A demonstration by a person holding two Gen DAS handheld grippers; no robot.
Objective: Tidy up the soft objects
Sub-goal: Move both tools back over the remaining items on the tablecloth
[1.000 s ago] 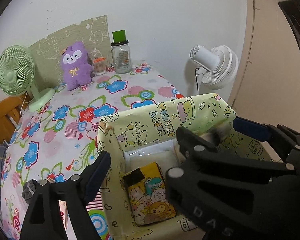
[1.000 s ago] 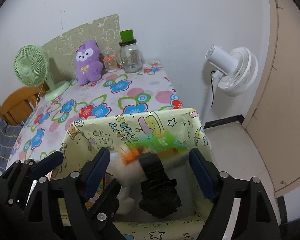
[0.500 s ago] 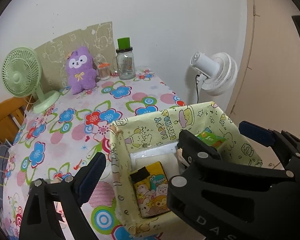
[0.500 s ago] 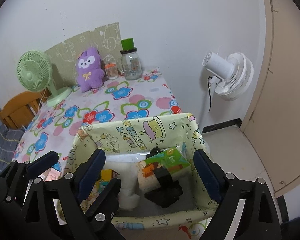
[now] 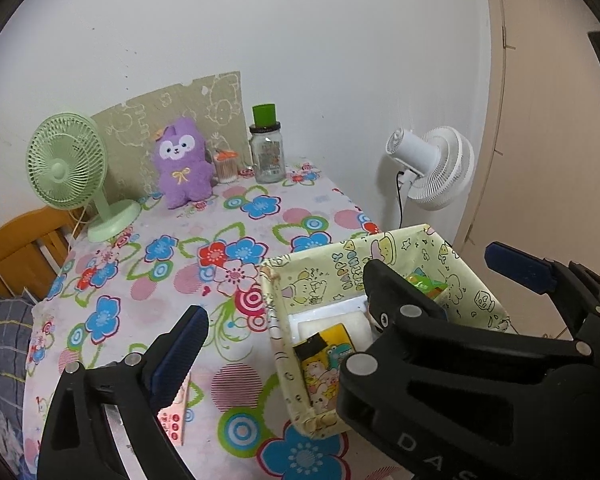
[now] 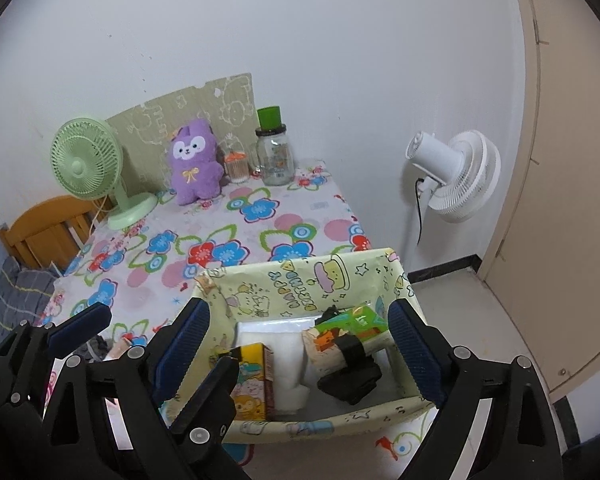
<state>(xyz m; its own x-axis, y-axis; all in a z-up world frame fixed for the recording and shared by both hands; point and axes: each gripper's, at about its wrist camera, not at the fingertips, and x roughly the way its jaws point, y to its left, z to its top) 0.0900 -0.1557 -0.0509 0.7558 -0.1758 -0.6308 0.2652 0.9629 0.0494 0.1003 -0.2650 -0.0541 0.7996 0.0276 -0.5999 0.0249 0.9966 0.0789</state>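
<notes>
A yellow-green cartoon-print fabric bin (image 6: 300,284) stands at the table's near right corner. Inside lie a yellow animal-print pack (image 6: 252,380), a white soft pack (image 6: 276,344), a green-and-orange soft item (image 6: 352,324) and a black bundle (image 6: 352,380). My right gripper (image 6: 298,308) hovers above the bin with its jaws opening and nothing gripped. My left gripper (image 5: 347,282) hangs beside it, jaws opening too, holding nothing; the right gripper's finger (image 5: 388,292) crosses its span. A purple plush (image 5: 182,164) sits upright at the table's back.
A green desk fan (image 5: 66,164), a green-lidded glass jar (image 5: 266,152) and a small orange-lidded jar (image 5: 226,164) line the back. A pink packet (image 5: 174,416) lies front left. A white fan (image 6: 456,168), a door and floor are right; a wooden chair (image 6: 40,228) left.
The green-and-orange item dropped from between the right fingers into the bin. Both grippers drew back and upward from the bin, their jaws spreading wider.
</notes>
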